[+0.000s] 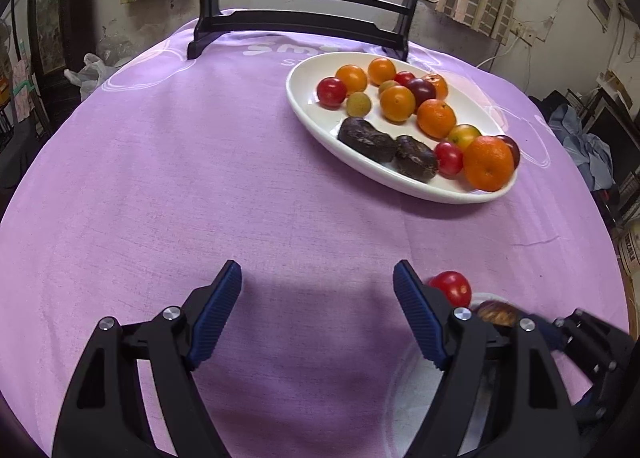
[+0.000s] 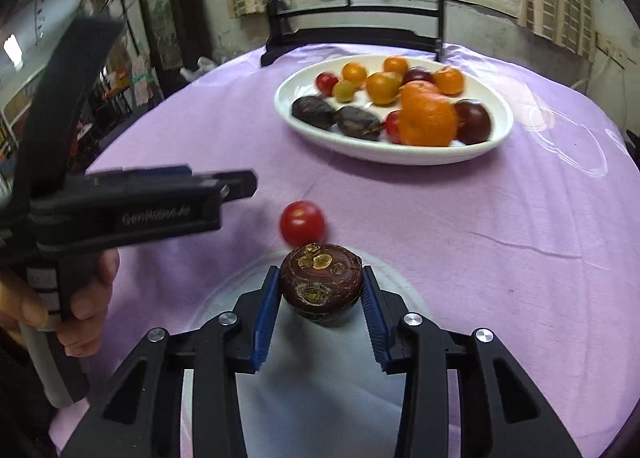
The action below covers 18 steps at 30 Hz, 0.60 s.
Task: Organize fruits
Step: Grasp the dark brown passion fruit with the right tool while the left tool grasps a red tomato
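Observation:
A white oval plate (image 1: pixel 312 70) (image 2: pixel 502 126) at the far right of the purple table holds oranges, red and dark tomatoes and two dark brown fruits. My right gripper (image 2: pixel 320 290) is shut on a dark brown round fruit (image 2: pixel 320 284) above a clear round plate (image 2: pixel 320 370). A red tomato (image 2: pixel 302 223) (image 1: pixel 452 287) lies on the cloth just beyond it. My left gripper (image 1: pixel 318 286) is open and empty, low over the cloth, left of the tomato; it shows in the right wrist view (image 2: pixel 236 182).
A black wooden stand (image 1: pixel 304 22) with a round painted panel stands at the table's far edge behind the plate. The purple cloth (image 1: pixel 180 178) covers the round table. Room clutter lies beyond the table edges.

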{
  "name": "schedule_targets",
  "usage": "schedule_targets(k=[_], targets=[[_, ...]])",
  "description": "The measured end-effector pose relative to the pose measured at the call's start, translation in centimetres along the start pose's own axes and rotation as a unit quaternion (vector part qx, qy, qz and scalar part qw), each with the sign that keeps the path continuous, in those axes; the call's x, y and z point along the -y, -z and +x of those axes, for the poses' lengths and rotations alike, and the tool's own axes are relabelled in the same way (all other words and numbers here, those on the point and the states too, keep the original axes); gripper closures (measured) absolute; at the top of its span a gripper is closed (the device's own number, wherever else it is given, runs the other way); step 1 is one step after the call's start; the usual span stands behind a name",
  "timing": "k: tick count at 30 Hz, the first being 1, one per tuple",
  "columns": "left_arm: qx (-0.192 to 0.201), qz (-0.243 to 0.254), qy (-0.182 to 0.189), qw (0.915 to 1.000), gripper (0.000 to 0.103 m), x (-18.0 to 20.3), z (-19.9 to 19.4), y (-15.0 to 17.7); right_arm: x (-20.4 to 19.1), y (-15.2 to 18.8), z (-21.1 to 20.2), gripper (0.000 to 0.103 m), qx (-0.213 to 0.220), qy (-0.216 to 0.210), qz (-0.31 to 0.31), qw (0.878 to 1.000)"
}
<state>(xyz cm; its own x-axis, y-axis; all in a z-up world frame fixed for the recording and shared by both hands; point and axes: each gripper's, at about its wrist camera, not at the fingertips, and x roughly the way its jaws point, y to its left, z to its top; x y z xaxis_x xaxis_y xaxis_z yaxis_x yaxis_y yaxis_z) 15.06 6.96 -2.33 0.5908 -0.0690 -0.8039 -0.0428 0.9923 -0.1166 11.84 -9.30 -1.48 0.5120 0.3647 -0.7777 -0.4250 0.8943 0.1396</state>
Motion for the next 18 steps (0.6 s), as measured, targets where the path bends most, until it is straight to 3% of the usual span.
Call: schedule_targets(k=[6,13,18], targets=[[0.017,0.047,0.017,0.9986,0.027,2.4,-0.8,0.7,3.9,0.2,-2.1,0.062,0.021,0.021,0.054,0.998],[0.009,0.087,0.029,0.9958,0.027,5.5,-0.1,2.0,5.1,0.3,-2.1,0.062,0.016,0.023,0.071,0.997],[-0.011,0.093,0.027,0.9952,0.049,6.8,1.6,2.4,5.6,0.2,-2.5,0.062,0.02,0.017,0.078,0.997]])
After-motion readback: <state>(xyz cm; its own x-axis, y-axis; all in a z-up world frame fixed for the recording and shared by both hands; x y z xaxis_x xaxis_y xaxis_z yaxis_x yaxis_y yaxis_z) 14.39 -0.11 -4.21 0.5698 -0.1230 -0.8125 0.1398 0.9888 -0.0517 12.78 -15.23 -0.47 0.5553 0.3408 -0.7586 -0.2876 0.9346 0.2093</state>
